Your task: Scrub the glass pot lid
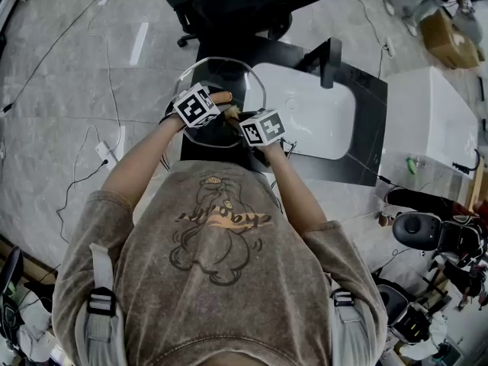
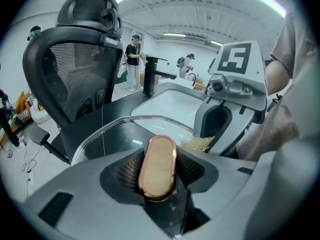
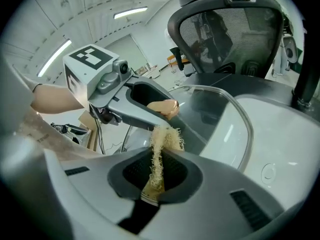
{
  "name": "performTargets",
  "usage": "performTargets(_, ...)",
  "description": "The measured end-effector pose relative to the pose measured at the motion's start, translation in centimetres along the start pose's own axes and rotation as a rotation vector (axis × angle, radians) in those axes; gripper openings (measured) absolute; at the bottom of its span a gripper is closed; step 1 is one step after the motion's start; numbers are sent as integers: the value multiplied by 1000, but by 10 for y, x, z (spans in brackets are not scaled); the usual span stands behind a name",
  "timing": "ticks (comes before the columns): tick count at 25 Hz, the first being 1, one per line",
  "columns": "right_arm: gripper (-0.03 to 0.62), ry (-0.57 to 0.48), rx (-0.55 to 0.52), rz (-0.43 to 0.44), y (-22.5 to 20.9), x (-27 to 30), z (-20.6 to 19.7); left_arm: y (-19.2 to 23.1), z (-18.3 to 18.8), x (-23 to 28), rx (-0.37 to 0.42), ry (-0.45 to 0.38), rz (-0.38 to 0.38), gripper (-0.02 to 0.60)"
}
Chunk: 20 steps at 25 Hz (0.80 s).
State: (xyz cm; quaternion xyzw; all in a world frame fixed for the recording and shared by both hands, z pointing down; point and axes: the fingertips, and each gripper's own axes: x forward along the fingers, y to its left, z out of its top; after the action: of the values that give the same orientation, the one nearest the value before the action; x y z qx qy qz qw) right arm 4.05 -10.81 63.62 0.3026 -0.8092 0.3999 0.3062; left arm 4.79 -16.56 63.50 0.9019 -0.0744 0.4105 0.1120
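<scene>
The glass pot lid [image 1: 217,90] is held up over the black counter left of the sink, its clear disc and metal rim showing in all views. My left gripper [image 2: 159,170] is shut on the lid's wooden, copper-edged knob [image 2: 158,165], also seen in the right gripper view as the knob [image 3: 163,107]. My right gripper [image 3: 156,168] is shut on a pale fibrous scrubber [image 3: 160,149], whose frayed end rests against the lid [image 3: 220,114] close to the knob. In the head view both grippers, left [image 1: 217,105] and right [image 1: 242,120], meet at the lid's near side.
A white sink basin [image 1: 305,117] with a black faucet [image 1: 329,59] is set in the black counter [image 1: 366,139] right of the lid. A black mesh office chair [image 2: 70,79] stands just beyond the counter. Other people stand far back in the room.
</scene>
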Motion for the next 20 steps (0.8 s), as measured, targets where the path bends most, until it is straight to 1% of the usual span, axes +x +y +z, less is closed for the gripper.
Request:
performTargets(4, 38, -8, 7, -26, 2, 2, 2, 2, 0, 0, 3, 2, 3, 202)
performTargets(8, 38, -6, 13, -28, 5, 4, 3, 2, 0, 0, 4, 5, -1, 202)
performTargets(11, 38, 8, 5, -12, 12, 7, 1, 2, 0, 0, 1, 8, -2, 202)
performTargets(15, 38, 15, -13, -36, 17, 10, 1, 1, 0, 0, 1, 10, 1, 202)
performTargets(20, 38, 28, -20, -10, 26, 16, 1, 0, 0, 1, 1, 12, 0, 202)
